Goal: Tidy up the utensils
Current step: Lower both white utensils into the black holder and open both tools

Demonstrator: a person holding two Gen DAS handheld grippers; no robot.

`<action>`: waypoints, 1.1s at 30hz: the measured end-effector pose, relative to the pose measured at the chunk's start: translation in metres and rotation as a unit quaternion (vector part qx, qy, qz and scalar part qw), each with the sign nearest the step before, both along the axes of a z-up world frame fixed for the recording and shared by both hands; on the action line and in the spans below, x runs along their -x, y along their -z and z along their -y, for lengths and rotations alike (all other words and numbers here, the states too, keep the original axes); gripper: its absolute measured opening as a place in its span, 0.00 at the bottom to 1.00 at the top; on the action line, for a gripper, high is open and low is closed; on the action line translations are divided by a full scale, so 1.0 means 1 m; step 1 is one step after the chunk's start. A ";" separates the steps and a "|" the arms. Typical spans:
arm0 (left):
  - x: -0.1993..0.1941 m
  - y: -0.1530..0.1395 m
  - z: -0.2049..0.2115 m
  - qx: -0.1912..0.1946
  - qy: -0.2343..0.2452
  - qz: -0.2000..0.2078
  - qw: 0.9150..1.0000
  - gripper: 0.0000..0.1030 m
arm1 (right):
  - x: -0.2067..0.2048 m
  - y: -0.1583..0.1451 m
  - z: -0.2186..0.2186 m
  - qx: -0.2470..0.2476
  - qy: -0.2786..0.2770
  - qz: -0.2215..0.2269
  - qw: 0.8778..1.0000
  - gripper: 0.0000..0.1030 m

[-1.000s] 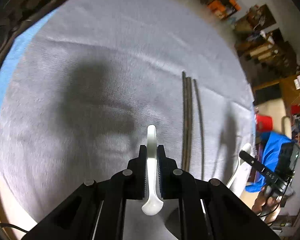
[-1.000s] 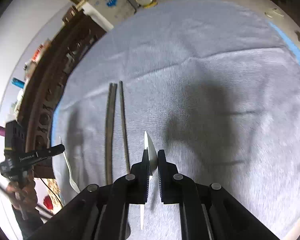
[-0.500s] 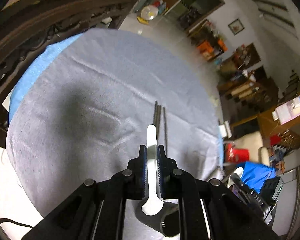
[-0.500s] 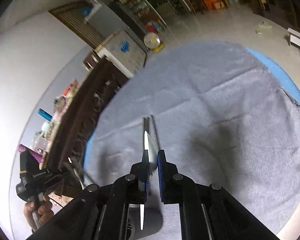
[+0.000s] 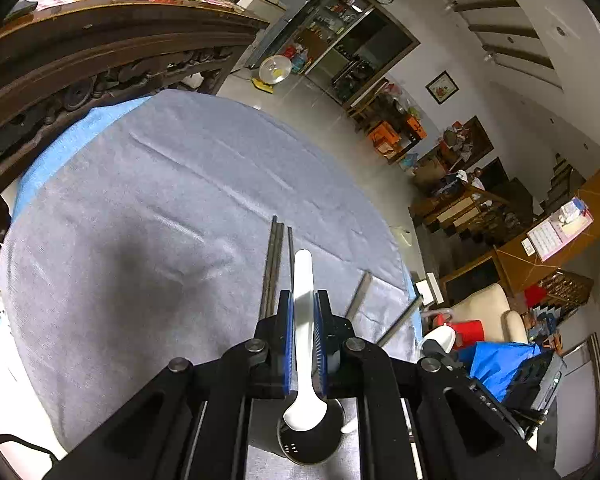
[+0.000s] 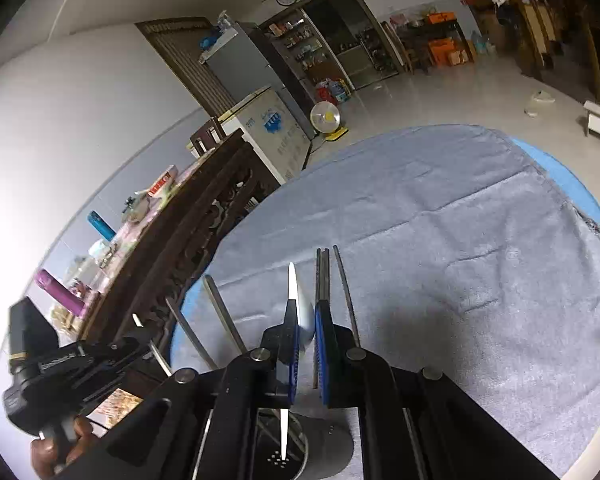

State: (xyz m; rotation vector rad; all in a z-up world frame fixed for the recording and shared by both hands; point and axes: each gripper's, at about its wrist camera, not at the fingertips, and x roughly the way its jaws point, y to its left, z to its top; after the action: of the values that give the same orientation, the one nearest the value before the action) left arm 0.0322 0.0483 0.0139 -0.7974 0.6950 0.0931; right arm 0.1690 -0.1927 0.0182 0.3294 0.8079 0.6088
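Grey cloth (image 5: pixel 148 248) covers the round tabletop. Left tool (image 5: pixel 303 344) is clamped on a white spoon (image 5: pixel 302 280), bowl end hanging over a dark perforated holder (image 5: pixel 308 440), apparently lined up for dropping in. Right tool (image 6: pixel 306 344) pinches a white utensil (image 6: pixel 300 300), thin handle aimed down into that holder (image 6: pixel 300 452). Beyond, dark chopsticks (image 5: pixel 274 264) lie parallel on the cloth, probably waiting.

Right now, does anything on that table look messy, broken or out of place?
Nothing is spilled or broken. The dark chopsticks lie in a neat row on the grey cloth. The only slight oddity is that cloth's frayed edge, where blue shows underneath.
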 end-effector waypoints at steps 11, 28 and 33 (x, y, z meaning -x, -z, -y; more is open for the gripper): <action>0.007 0.008 0.028 -0.047 -0.001 0.021 0.999 0.10 | 0.015 0.011 -0.012 0.027 -0.007 0.020 0.999 0.08; 0.016 0.028 0.054 -0.079 0.017 0.022 0.996 0.10 | 0.032 0.023 -0.018 0.046 -0.018 0.025 0.998 0.08; 0.018 0.034 0.059 -0.080 0.026 0.018 0.996 0.10 | 0.034 0.027 -0.019 0.049 -0.021 0.021 0.998 0.08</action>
State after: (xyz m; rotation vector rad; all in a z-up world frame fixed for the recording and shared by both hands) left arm 0.0147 -0.0107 -0.0198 -0.6255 0.6648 0.0853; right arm 0.1349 -0.1740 -0.0089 0.2087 0.8024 0.6113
